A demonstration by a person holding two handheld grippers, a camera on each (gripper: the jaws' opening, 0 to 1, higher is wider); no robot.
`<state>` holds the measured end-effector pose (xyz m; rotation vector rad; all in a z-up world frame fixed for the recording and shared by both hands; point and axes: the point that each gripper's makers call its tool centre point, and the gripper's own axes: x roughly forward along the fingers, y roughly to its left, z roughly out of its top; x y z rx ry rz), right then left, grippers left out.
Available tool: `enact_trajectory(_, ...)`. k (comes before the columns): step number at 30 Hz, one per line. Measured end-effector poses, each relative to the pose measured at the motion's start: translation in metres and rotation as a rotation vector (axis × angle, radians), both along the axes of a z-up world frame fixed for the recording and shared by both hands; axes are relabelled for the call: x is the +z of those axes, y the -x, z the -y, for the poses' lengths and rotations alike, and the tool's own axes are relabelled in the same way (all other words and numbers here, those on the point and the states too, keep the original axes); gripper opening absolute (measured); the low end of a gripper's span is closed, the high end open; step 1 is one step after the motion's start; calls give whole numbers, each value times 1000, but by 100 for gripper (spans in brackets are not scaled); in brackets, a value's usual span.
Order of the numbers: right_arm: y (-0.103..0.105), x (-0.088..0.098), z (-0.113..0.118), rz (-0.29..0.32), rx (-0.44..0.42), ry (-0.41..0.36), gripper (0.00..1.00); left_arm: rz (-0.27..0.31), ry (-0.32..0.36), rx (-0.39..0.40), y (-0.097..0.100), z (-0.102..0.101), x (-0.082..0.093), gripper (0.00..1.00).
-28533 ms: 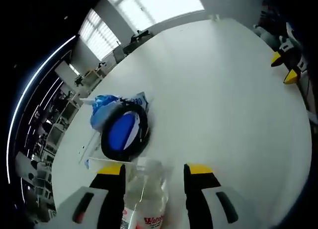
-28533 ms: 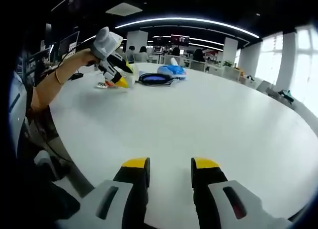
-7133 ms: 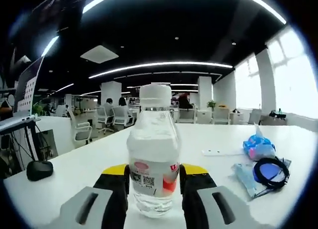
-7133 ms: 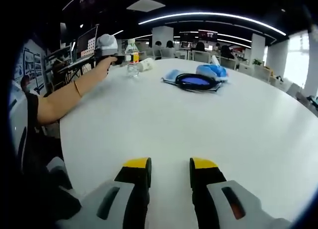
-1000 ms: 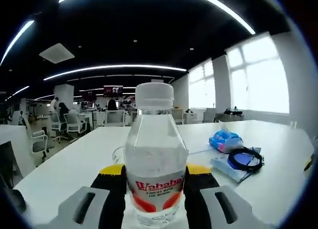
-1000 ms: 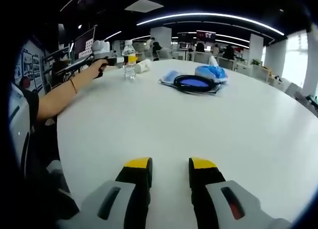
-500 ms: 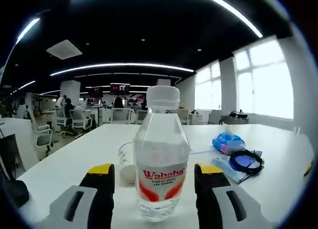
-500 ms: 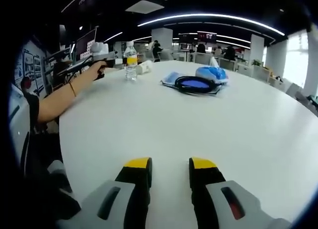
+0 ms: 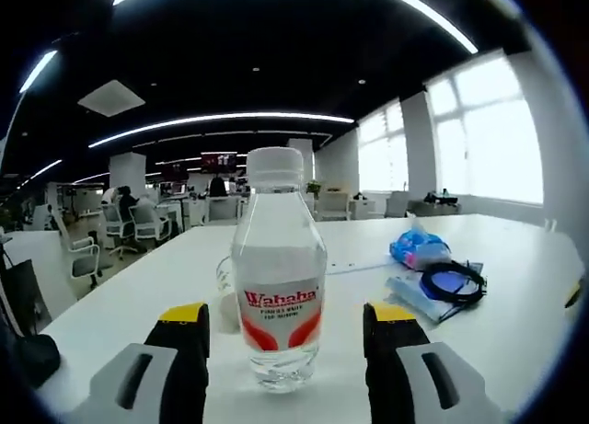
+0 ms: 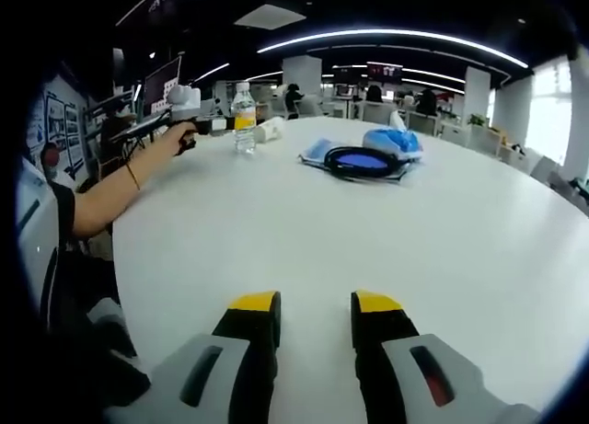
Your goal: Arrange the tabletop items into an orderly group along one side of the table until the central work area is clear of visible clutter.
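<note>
**Left jaws let go of the water bottle**

Since a second ago the left gripper (image 9: 287,325) has spread its jaws off the bottle (image 9: 278,268), which was pinched between them then; the right gripper (image 10: 313,315) has kept its place low over the near side.

Largest in both views is the round white table (image 10: 442,240), with most of its middle bare in the right gripper view. An office with desks, chairs and ceiling light strips lies behind it.

In the right gripper view a person's arm (image 10: 115,189) reaches along the table's far left edge, holding the left gripper just beside the bottle.

The bottle stands upright on the table, white cap on, red-lettered label facing the left gripper view, between the left jaws with a clear gap on each side.

A black coil of cable (image 9: 453,283) lies on a flat blue packet, with a crumpled blue bag (image 9: 417,250) just behind it, to the right of the bottle.

A small clear cup (image 9: 227,295) lies just behind the bottle.

The right gripper's jaws stand slightly apart, holding nothing.
</note>
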<state>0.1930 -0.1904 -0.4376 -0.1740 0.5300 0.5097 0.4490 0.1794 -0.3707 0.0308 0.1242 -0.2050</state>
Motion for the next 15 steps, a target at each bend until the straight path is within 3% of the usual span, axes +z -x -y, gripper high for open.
enact_trajectory(15,-2,4,10,12,-27,4,28,-6,-1,-3,6,-2,-2,67)
